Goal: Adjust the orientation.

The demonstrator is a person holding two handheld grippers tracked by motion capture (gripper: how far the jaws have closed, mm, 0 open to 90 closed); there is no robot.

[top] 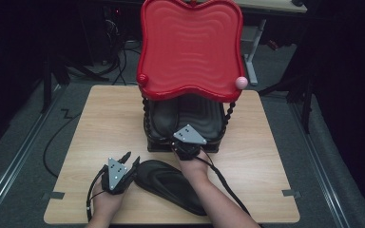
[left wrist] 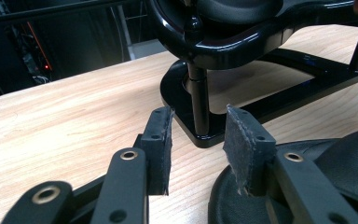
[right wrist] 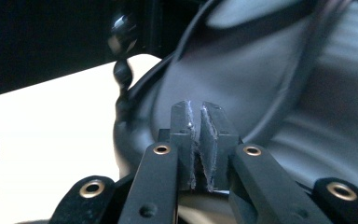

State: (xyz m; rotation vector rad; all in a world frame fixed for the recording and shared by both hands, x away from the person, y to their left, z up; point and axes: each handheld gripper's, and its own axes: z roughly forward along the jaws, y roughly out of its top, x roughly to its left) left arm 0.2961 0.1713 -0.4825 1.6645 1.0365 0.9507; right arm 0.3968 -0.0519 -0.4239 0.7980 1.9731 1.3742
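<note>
A two-tier stand (top: 158, 142) stands at the table's middle, with a red wavy tray (top: 190, 47) on top and a black tray (top: 190, 118) on the lower tier. Another black tray (top: 171, 183) lies loose on the wooden table (top: 266, 166) in front. My left gripper (top: 129, 159) is open beside this loose tray's left end, its jaws (left wrist: 198, 128) pointing at the stand's base (left wrist: 261, 100) with the tray's rim (left wrist: 335, 158) by the right jaw. My right gripper (top: 187, 140) is at the lower tray's front rim, jaws (right wrist: 197, 112) pressed together before the tray's ribbed surface (right wrist: 279, 79).
Black beaded posts (top: 229, 114) hold up the red tray, with a pink ball (top: 241, 82) at its right corner and a red one (top: 142, 79) at its left. One post (right wrist: 122, 70) stands left of the right jaws. Tape marks (top: 53, 195) sit at the table's front corners.
</note>
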